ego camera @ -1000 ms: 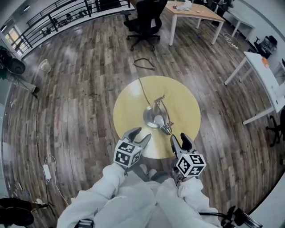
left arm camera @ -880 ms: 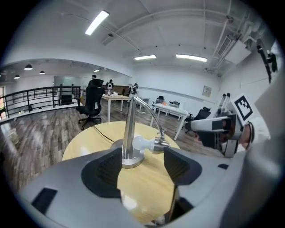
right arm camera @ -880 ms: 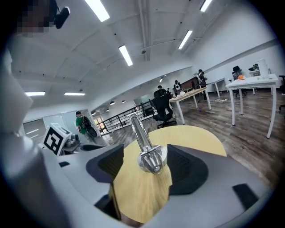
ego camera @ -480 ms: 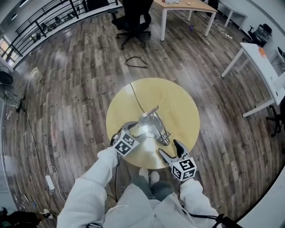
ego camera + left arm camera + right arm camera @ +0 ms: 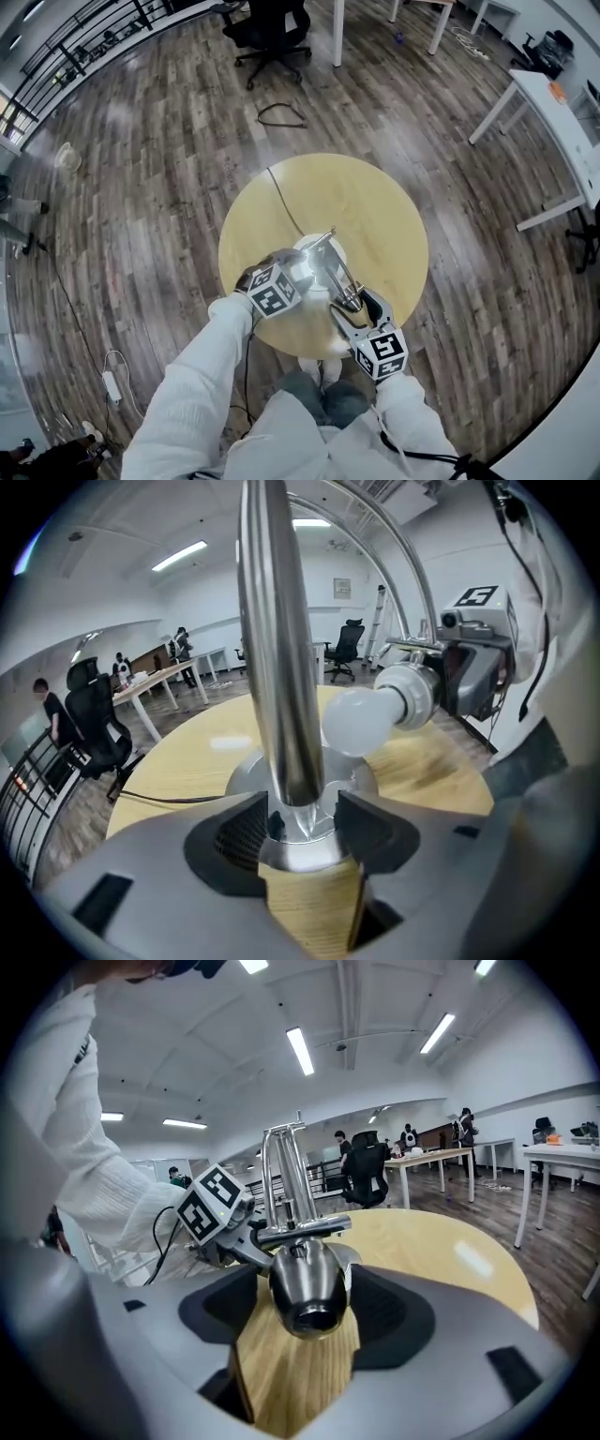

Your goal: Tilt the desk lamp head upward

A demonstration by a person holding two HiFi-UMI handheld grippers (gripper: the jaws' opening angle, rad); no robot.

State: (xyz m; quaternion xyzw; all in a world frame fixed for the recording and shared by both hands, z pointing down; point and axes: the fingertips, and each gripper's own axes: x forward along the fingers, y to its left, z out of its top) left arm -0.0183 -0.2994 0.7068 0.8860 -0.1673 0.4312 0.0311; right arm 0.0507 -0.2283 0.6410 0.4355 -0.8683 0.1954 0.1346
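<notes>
No readable text, label, brand or number in any view

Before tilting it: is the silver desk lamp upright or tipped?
Upright: its round base lies flat on the yellow round table, pole vertical.

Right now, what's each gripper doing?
Left gripper: closing around the lamp post, not yet gripping.
Right gripper: closing around the lamp head, not yet gripping.
</notes>
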